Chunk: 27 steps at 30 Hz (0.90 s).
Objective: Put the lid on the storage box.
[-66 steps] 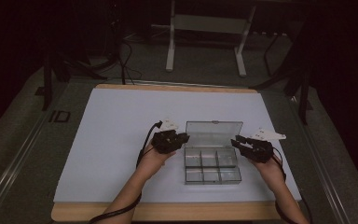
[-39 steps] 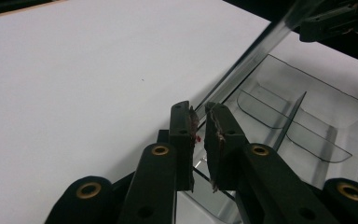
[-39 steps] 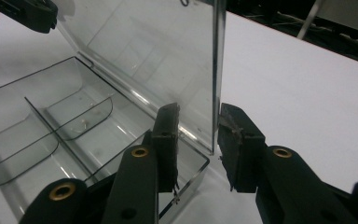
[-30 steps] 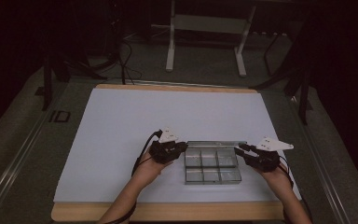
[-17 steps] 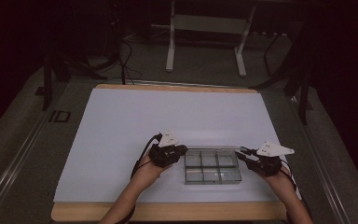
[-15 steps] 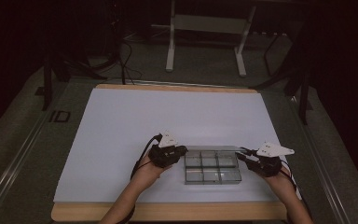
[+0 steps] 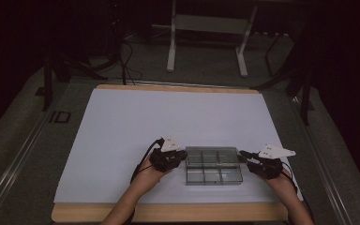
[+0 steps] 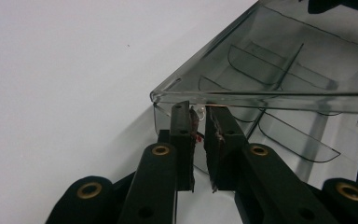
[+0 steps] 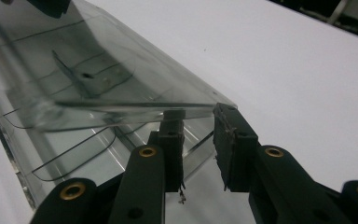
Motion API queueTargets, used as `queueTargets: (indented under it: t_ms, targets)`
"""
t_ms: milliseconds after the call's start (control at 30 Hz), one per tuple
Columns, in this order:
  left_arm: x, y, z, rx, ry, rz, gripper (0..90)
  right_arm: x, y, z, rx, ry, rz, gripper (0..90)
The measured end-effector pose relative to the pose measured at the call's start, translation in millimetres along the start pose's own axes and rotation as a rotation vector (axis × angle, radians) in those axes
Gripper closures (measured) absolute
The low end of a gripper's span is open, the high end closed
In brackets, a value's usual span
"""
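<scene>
Overhead, white table (image 7: 122,131), dark room

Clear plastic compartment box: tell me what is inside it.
The clear plastic compartment box holds curved dividers forming compartments, seen through its lowered lid. No contents show in them. The far corners are blurred by glare, so small items there cannot be ruled out.

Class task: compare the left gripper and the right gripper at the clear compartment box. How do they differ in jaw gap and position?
The left gripper has its jaws nearly together at the lid's edge; the right gripper has a wider gap. In the high view, each sits at its own end of the box. Both have black jaws tucked under the lowered lid's rim.
</scene>
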<state>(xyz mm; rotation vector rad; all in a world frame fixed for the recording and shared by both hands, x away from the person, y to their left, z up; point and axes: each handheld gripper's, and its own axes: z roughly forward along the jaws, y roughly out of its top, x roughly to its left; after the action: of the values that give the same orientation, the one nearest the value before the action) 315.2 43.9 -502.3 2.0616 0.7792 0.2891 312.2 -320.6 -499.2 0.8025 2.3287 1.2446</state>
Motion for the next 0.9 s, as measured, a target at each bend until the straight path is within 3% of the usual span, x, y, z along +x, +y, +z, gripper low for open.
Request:
queueTargets:
  t_ms: [300,900]
  targets:
    - [1.6,-3.5,4.4,0.025,-0.003,-0.014,81.8,-6.9,-8.0,1.5,0.023,0.0,0.061,69.1]
    - [6.0,-13.6,10.3,0.061,0.019,-0.038,79.5,-11.3,-19.8,9.8,0.071,-0.026,0.081,68.4]
